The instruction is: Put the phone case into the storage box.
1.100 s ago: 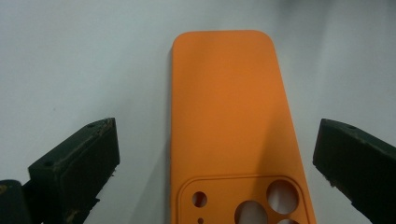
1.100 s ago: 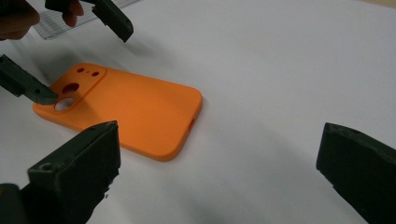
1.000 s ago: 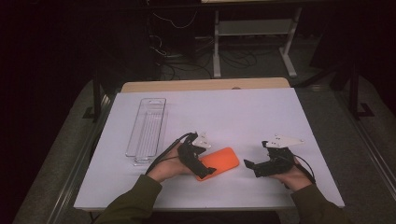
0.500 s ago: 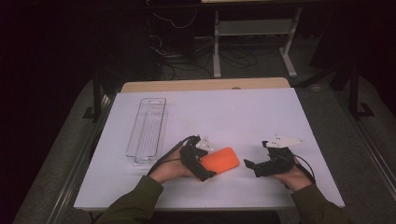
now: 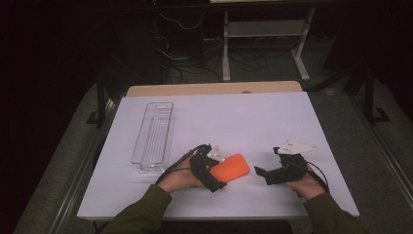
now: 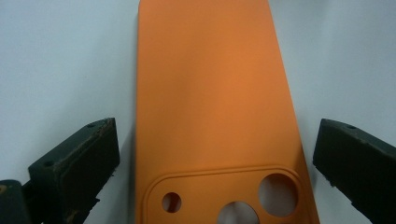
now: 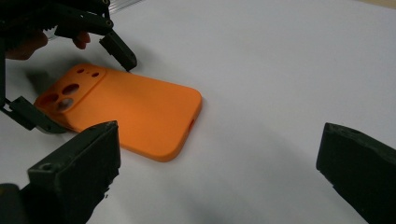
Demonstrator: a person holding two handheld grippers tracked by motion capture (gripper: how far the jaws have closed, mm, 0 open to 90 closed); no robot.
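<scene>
On the white table [image 5: 272, 122], toward its near edge and a little left of centre, an orange phone case [image 5: 230, 167] is lying flat with its back facing up, the raised camera block and its round cutouts turned toward the person's left hand. The left gripper [image 5: 213, 171] is sitting right at that camera end, with one black jaw on each long side of the case. From the left gripper view, the left gripper [image 6: 212, 163] is holding its jaws spread, and a strip of bare table is showing between each pad and the edge of the phone case [image 6: 212, 93] (so nothing is pinched at this moment). The right gripper view is showing the same thing from the far side: the left gripper [image 7: 79, 88] is straddling the camera end of the phone case [image 7: 135, 112], its thin jaw tips standing just outside the two long edges.

The right gripper [image 5: 260, 173] is resting low over the table to the right of the case, near it but apart, pointing toward it. Its own view is showing the right gripper [image 7: 212, 172] with jaws wide apart and only white table between them.

A clear plastic tray [image 5: 153, 136] is lying lengthwise farther back on the left side of the table, well apart from the case and both grippers.
</scene>
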